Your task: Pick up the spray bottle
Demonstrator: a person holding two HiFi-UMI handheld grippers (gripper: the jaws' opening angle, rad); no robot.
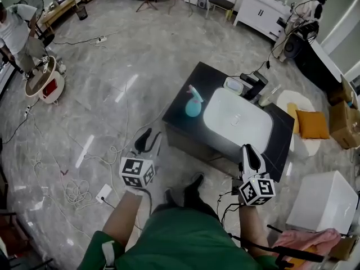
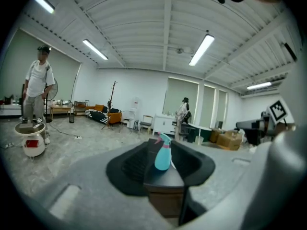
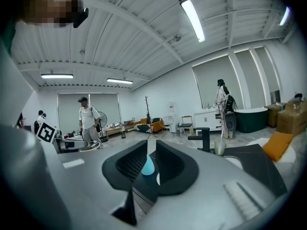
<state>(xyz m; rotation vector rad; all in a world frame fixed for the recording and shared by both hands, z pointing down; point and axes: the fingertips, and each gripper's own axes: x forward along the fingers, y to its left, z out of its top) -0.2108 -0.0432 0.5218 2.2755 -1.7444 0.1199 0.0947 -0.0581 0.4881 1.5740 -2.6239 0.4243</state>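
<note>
Spray bottle (image 1: 193,104) pick-up looked to be at its very start: the reach had not begun and nothing was held.

Grey polished floor (image 1: 101,66) took up most of the head view, with wide open room to the person's left. Loose cables (image 1: 79,191) and a power strip (image 1: 103,193) lay on it near the left foot, a likely snag for any step to that side.

A low black table (image 1: 183,128) stood just ahead of the person, one corner turned toward them. A white basin (image 1: 222,125) filled most of its top, leaving only a narrow dark strip at the left end. A white box (image 1: 323,201) stood on the floor to the right, near the right arm.

On that strip, close to the table's left edge and just beside the basin, the teal bottle stood upright with its pink trigger head on top. There was little bare surface around it, so a push from the side could have tipped it off the edge or against the basin.

Left gripper (image 1: 149,140) hung over the floor short of the table, its jaws apart and empty; its own view showed the bottle framed in the gap, well ahead. Right gripper (image 1: 251,152) hovered at the table's near edge, jaws likewise spread with nothing between them.

In my judgement, the next move called for the left gripper to go forward and level, straddling the bottle's body before closing.
</note>
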